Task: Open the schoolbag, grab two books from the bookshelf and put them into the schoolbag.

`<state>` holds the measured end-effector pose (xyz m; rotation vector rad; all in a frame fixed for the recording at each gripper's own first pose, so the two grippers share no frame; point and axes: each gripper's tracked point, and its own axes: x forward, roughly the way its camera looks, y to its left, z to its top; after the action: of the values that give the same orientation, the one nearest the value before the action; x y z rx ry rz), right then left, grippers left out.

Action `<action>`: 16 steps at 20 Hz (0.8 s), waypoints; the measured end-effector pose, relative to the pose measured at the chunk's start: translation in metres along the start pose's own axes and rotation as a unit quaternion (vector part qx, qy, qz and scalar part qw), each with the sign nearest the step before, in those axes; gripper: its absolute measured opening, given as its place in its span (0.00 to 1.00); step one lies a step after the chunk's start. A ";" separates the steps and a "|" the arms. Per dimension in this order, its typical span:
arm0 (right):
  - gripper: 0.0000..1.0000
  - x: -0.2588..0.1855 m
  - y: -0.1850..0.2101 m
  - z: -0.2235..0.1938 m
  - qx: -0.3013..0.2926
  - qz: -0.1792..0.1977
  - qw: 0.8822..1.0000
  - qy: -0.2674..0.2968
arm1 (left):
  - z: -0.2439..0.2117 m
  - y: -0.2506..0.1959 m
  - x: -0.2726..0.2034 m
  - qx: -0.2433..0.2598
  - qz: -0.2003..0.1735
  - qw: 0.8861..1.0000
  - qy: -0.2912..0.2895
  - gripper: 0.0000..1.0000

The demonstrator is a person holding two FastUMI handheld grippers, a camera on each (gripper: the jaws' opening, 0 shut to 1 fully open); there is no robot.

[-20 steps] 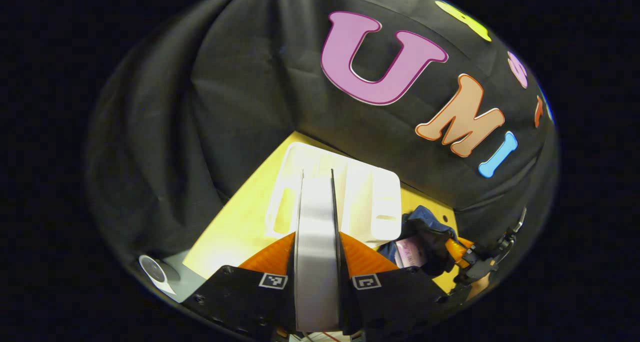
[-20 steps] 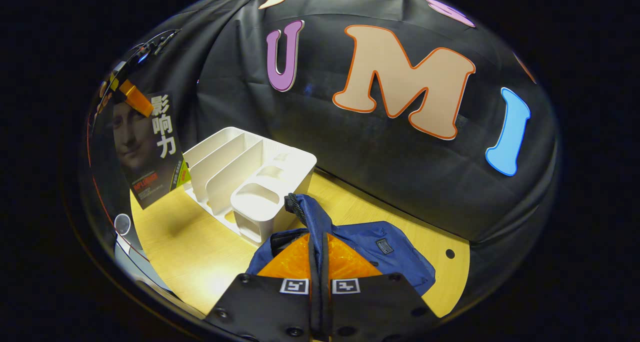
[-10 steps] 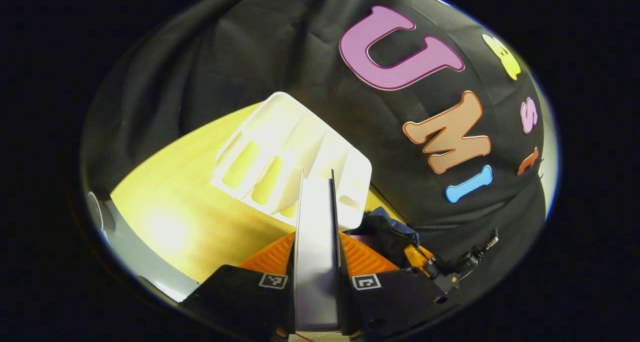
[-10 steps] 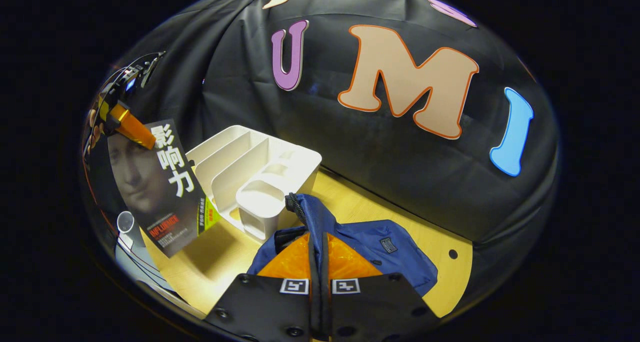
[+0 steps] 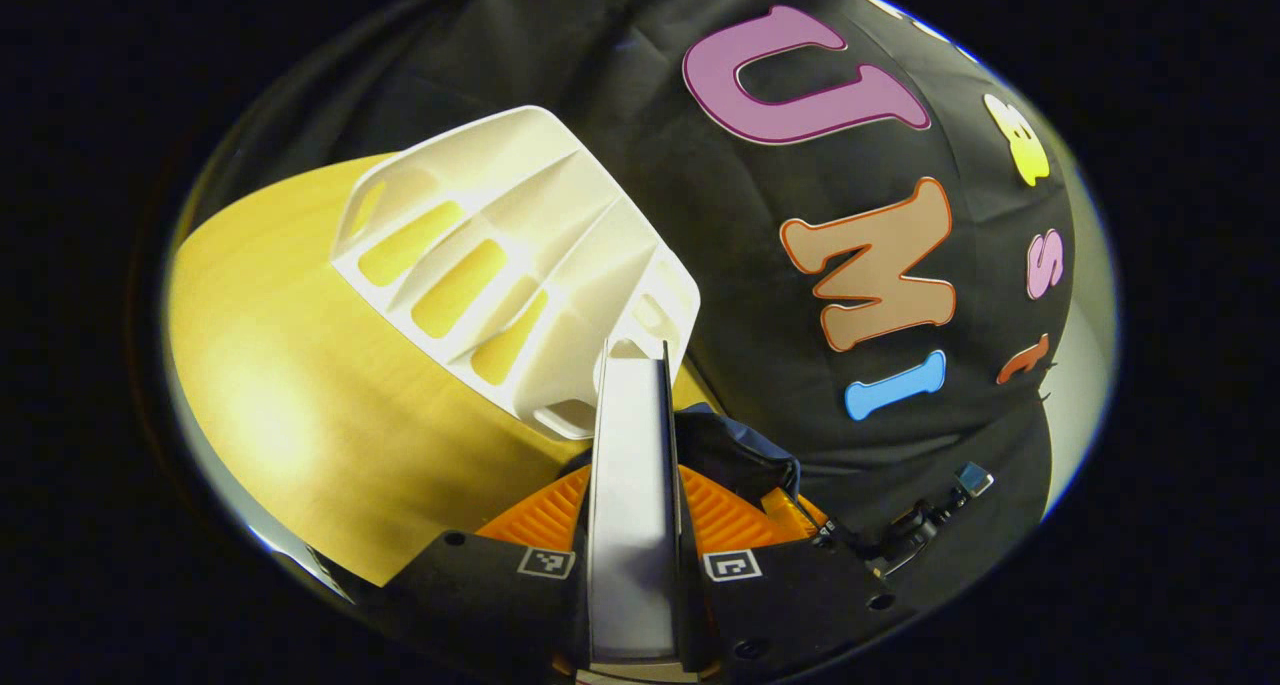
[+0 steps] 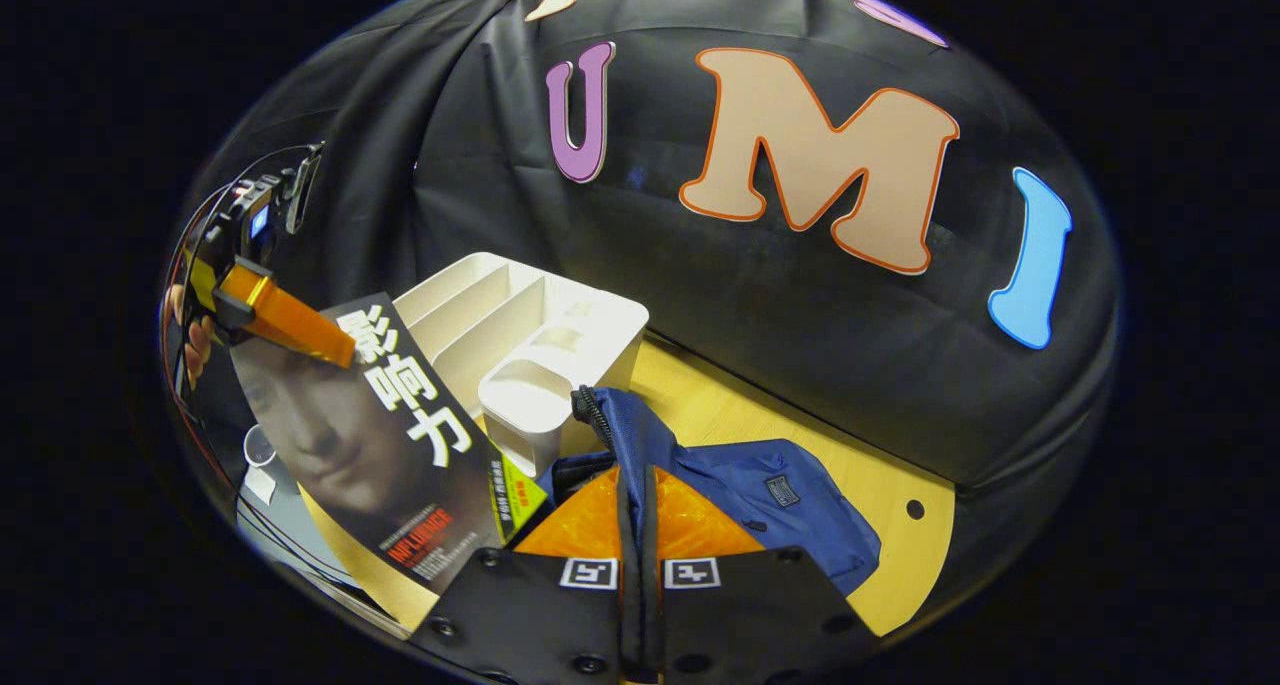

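Observation:
The blue schoolbag (image 6: pixel 790 510) lies on the yellow wooden table (image 6: pixel 700 405), its mouth toward the white bookshelf (image 6: pixel 530 335). My right gripper (image 6: pixel 637 477) is shut on the bag's raised rim (image 6: pixel 618 430) and holds it up. My left gripper (image 5: pixel 632 470) is shut on a book (image 5: pixel 630 415), which I see edge-on in the left gripper view. In the right gripper view that book (image 6: pixel 380 435) shows its dark cover, hanging tilted from the left gripper (image 6: pixel 335 347) just left of the bag's mouth. The bag (image 5: pixel 745 450) sits right beyond the book's edge.
The bookshelf (image 5: pixel 520 255) stands empty near the booth wall, close behind the bag. A hand (image 6: pixel 195 340) holds the left gripper. A small white round object (image 6: pixel 258 447) lies below the table's left edge. The table has a hole (image 6: pixel 914 510) at its right end.
My left gripper has carried the book down and across toward the bag, tilting it; the book now hangs lower and nearer the bag's mouth. My right gripper has kept still on the rim.

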<state>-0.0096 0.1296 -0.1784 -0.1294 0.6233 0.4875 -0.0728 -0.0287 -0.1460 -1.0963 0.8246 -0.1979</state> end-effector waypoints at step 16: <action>0.04 -0.003 -0.004 -0.001 -0.003 0.025 1.000 -0.013 | -0.064 0.002 0.089 -0.075 -0.021 0.993 -0.086 0.32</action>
<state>-0.0100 0.1245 -0.1776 -0.1129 0.6008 0.5390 -0.0544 -0.1196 -0.2048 -1.2545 0.6709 -0.0750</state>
